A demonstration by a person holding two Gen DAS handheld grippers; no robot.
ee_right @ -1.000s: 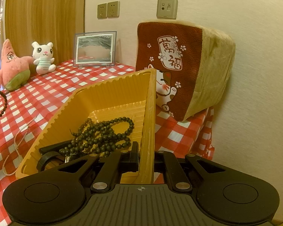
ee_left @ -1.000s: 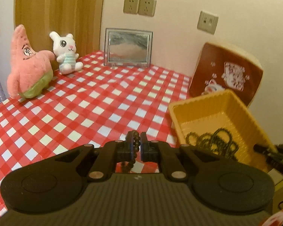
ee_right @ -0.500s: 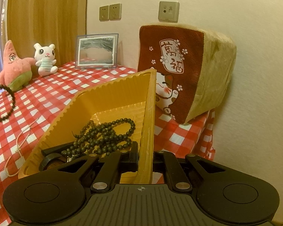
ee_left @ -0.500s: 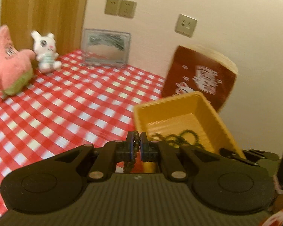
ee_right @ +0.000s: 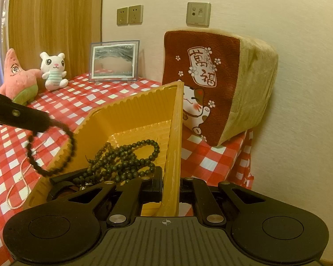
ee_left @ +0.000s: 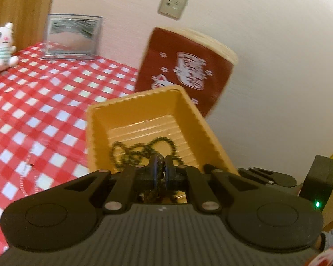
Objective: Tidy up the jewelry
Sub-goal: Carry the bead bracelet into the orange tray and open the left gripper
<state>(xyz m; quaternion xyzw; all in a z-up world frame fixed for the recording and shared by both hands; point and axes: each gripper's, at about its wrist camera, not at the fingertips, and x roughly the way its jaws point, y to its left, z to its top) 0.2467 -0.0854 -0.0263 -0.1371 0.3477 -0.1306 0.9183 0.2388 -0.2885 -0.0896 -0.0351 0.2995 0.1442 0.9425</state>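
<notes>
A yellow ribbed tray [ee_right: 131, 113] sits tilted on the red-checked cloth. My right gripper [ee_right: 171, 184] is shut on its right wall. A long string of dark beads [ee_right: 126, 157] lies piled on the tray floor. My left gripper [ee_left: 159, 168] is shut on a dark bead bracelet [ee_left: 155, 190] that dangles below the pads. It hovers at the tray's [ee_left: 144, 102] near edge, above the bead pile [ee_left: 142, 148]. From the right wrist view, the bracelet [ee_right: 53, 148] hangs as a loop against the tray's left wall. A pale pearl necklace [ee_right: 22, 177] lies on the cloth left of the tray.
A brown lucky-cat cushion [ee_right: 211, 84] leans on the wall behind the tray. A framed picture [ee_right: 114, 61], a white plush [ee_right: 53, 71] and a pink star plush [ee_right: 17, 75] stand at the back left. The table edge [ee_right: 244, 166] drops off right of the tray.
My left gripper has swung right with the bracelet, from over the open cloth to the tray's near-left edge. The right gripper and tray have stayed put.
</notes>
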